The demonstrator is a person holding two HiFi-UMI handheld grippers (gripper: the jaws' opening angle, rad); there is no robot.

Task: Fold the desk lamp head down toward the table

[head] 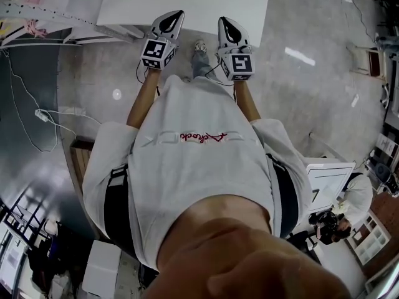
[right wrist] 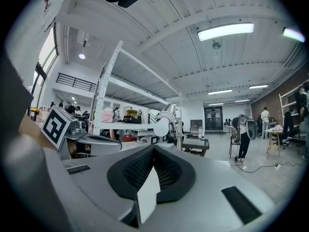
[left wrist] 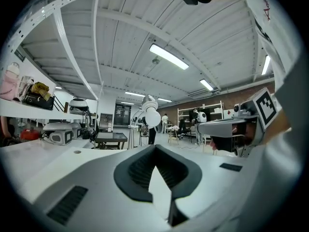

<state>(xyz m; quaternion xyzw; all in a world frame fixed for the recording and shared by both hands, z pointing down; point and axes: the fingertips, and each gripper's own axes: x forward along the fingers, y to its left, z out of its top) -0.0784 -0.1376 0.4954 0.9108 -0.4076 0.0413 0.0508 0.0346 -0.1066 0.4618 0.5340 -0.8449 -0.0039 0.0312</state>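
The desk lamp (left wrist: 152, 116) (right wrist: 161, 125) stands straight ahead in both gripper views, its round white head raised and well apart from either tool. The left tool (head: 174, 17) (left wrist: 154, 147) and the right tool (head: 225, 25) (right wrist: 153, 147) are held side by side at the near edge of the white worktop (head: 187, 5). Both have their jaws pressed together with nothing between them

Left tongs (head: 178, 14) and right tongs (head: 223, 21) point forward, closed, empty.
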